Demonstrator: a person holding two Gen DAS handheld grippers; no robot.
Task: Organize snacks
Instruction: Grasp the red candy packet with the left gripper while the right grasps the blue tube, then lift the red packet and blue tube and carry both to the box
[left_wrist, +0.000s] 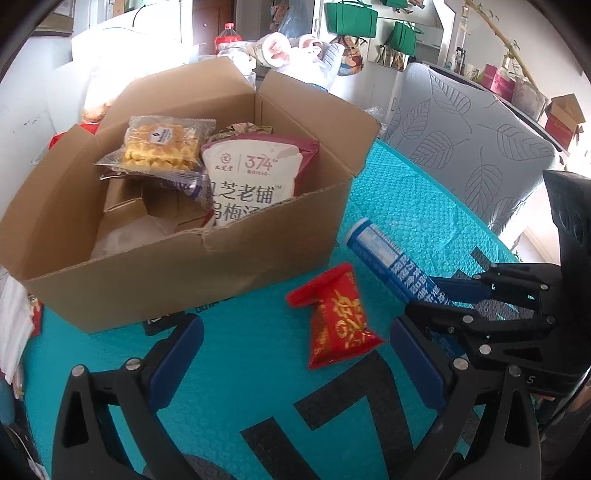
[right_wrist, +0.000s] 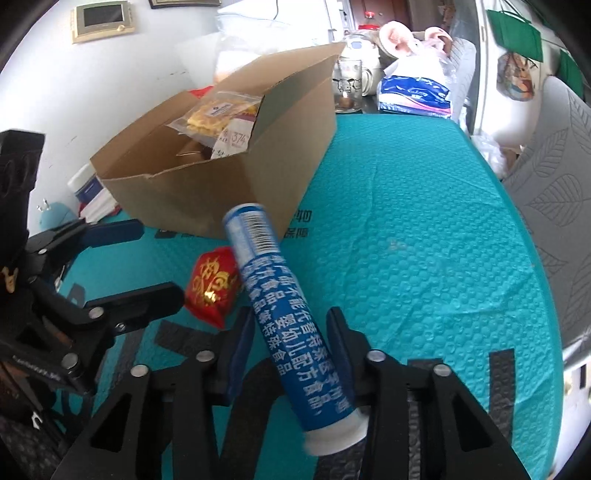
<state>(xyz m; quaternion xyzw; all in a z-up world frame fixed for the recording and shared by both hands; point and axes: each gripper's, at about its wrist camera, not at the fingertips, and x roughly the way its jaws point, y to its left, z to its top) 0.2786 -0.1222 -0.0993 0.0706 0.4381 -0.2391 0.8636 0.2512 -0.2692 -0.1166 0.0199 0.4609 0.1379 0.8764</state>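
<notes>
Blue tube (right_wrist: 291, 317) slants beside red packet (right_wrist: 212, 286), near open snack-filled box (right_wrist: 207, 184).

Snack pkt (left_wrist: 338, 317) on mat (left_wrist: 406, 206), betw box (left_wrist: 166, 280) & tube (left_wrist: 397, 264).

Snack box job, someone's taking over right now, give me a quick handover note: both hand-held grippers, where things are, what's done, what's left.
Right hand-held gripper: shut on the blue tube, gripped near its white-capped end, the other end pointing toward the box.
Left hand-held gripper: open, holding nothing, with the red packet between its fingers.
Cardboard box: open on the teal mat. Already inside: the clear-wrapped yellow pastry and the white pouch.
Left to do: put the blue tube in the box, then pick up the red packet and box it too.
</notes>
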